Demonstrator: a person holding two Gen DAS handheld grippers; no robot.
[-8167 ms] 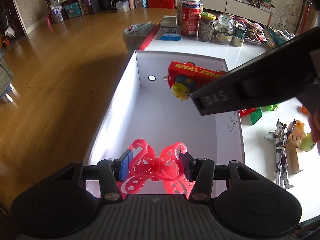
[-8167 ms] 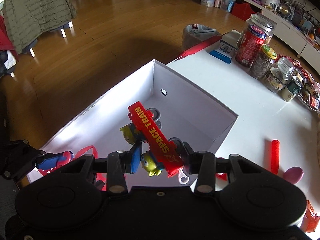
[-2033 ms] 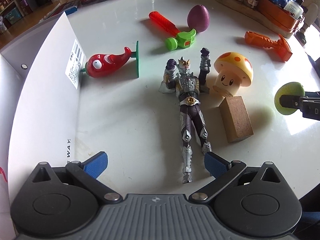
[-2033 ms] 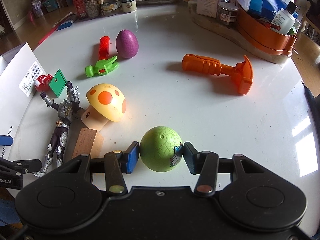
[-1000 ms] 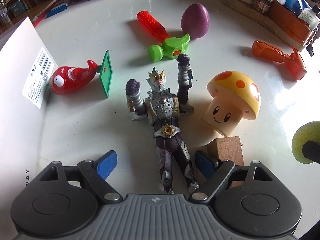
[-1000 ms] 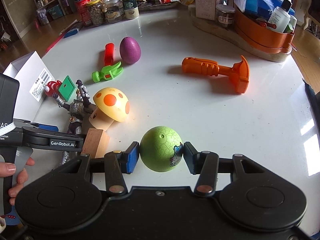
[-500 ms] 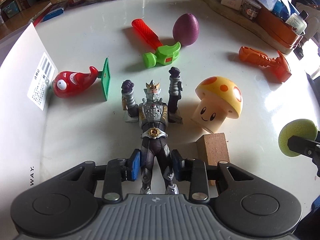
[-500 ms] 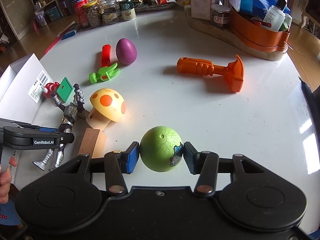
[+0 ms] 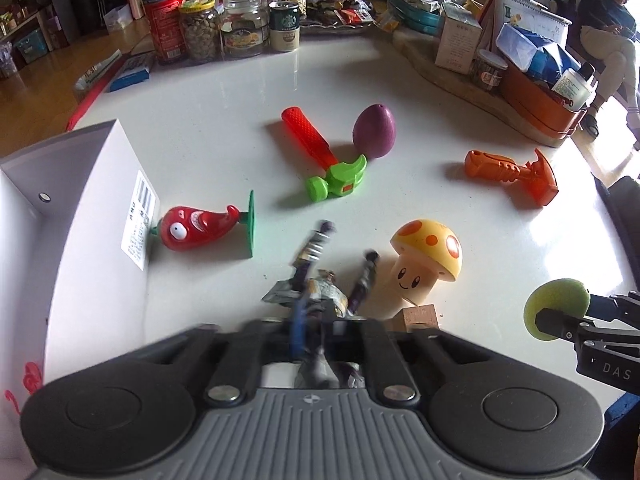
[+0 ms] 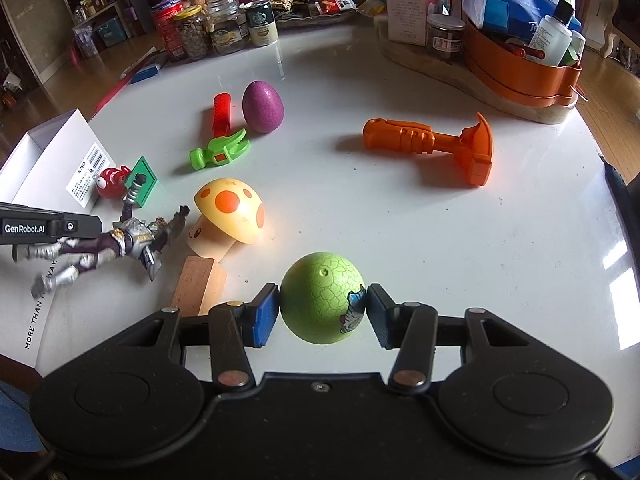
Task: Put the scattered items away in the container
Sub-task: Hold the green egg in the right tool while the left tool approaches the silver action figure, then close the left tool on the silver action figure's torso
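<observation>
Toys: hard plastic and wood pieces lie scattered on a glossy white table (image 10: 420, 240).
Box: white cardboard box (image 9: 80, 248), open on top, at 9 o'clock in the left wrist view, with a barcode label on its end wall.
Left gripper (image 9: 316, 332): jaws have just been closing and now pinch the legs of a jointed silver and purple action figure (image 10: 120, 240); the figure is blurred, off the table, arms toward 12 o'clock.
Right gripper (image 10: 322, 310): blue ribbed pads clamp a round green egg (image 10: 320, 296) with a crackled surface, at 6 o'clock in its own view.
Mushroom (image 10: 228, 216): smooth yellow cap with orange spots, cream stem with a smiling face, tipped over at 10 o'clock from the green egg.
Wood block (image 10: 198, 286): plain rectangular, touching the mushroom stem.
Red fish toy (image 9: 196, 226): glossy, with a flat green square base, lying against the box wall.
Toy hammer (image 9: 324, 160): ribbed red handle, green claw head.
Purple egg (image 10: 263, 106): crackled, just beside the hammer.
Orange hammer (image 10: 432, 144): moulded plastic, lying at 1 o'clock.
</observation>
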